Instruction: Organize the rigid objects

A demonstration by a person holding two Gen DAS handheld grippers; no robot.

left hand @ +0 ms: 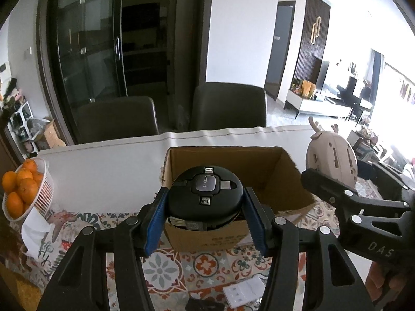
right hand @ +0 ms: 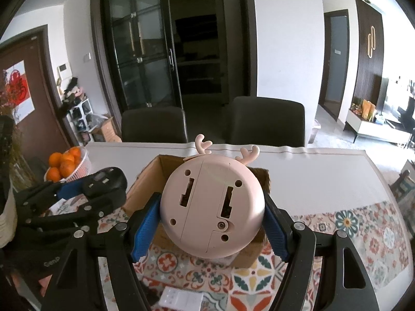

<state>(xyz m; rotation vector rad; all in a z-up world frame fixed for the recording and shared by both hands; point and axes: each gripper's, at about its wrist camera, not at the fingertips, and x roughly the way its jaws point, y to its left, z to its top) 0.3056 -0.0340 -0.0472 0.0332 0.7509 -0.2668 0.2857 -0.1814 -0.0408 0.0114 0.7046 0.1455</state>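
Left gripper (left hand: 205, 204) is clamping a black round cable reel (left hand: 205, 194) between its blue pads. Right gripper (right hand: 211, 215) is gripping a pink antlered gadget (right hand: 211, 204), raised just beside it.

Your round black cable reel (left hand: 205, 197), with three plugs around a grey Pisen hub, sits centre frame over the open cardboard box (left hand: 259, 165). Your pink antlered round gadget (right hand: 211, 204) shows its slotted underside, also centre frame.

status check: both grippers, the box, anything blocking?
Left gripper shut on black cable reel; right gripper shut on pink clock. Both held over open cardboard box. Nothing blocking the box.
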